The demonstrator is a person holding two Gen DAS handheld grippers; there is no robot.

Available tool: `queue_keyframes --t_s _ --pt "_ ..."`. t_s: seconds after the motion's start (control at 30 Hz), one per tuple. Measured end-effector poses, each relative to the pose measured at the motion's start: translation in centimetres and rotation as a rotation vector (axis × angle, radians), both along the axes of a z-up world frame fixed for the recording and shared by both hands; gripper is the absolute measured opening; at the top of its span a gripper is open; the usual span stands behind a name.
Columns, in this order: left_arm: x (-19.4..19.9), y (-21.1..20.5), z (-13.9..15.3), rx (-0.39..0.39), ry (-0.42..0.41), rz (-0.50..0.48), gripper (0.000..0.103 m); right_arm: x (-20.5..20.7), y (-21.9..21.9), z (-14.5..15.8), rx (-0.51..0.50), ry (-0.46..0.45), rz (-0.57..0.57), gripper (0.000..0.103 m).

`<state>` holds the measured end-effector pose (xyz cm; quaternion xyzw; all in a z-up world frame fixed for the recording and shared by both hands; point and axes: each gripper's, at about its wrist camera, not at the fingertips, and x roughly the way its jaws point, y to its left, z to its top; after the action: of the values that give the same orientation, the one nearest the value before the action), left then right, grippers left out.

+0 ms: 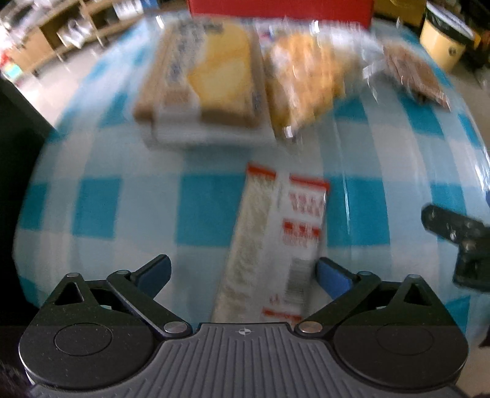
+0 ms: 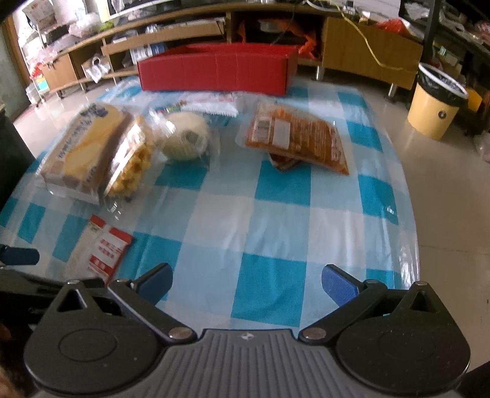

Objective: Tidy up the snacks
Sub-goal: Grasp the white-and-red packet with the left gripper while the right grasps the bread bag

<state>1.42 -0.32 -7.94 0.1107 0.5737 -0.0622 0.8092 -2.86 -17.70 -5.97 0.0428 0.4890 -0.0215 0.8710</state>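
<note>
My left gripper (image 1: pixel 243 272) is open, its blue fingers on either side of a long red-and-white snack packet (image 1: pixel 275 242) lying on the checked tablecloth; the packet also shows in the right wrist view (image 2: pixel 101 251). Beyond it lie a yellow cake box (image 1: pixel 208 82), a bag of yellow puffs (image 1: pixel 306 82) and a brown packet (image 1: pixel 413 76). My right gripper (image 2: pixel 246 283) is open and empty over bare cloth. Ahead of it are the cake box (image 2: pixel 82 147), the puffs (image 2: pixel 134 159), a round white bun (image 2: pixel 185 139), an orange packet (image 2: pixel 297 137) and a red box (image 2: pixel 214 72).
The table (image 2: pixel 275 214) has a blue-and-white checked cloth; its right edge drops to a tiled floor. A yellow bin (image 2: pixel 435 104) stands on the floor at right. Wooden shelves (image 2: pixel 183 27) run along the back. The right gripper's body (image 1: pixel 459 245) shows at the left view's right edge.
</note>
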Motion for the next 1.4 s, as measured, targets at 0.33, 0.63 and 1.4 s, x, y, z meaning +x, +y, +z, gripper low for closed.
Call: queue_keyframes --t_s 0.33,0.63,1.4 --pt "0.2 0.4 -0.2 -0.027 0.009 0.005 0.103 0.6 -0.1 -2.4 -0.014 0.104 -0.001 0.101" --pt "0.4 0.8 -0.6 -0.045 0.008 -0.012 0.103 0.3 0.0 -2.7 -0.025 0.076 -0.017 0.102" --pt "1.0 3.5 2.4 -0.154 -0.058 0.101 0.054 1.9 2.6 2.0 0.039 -0.092 0.116 0.076"
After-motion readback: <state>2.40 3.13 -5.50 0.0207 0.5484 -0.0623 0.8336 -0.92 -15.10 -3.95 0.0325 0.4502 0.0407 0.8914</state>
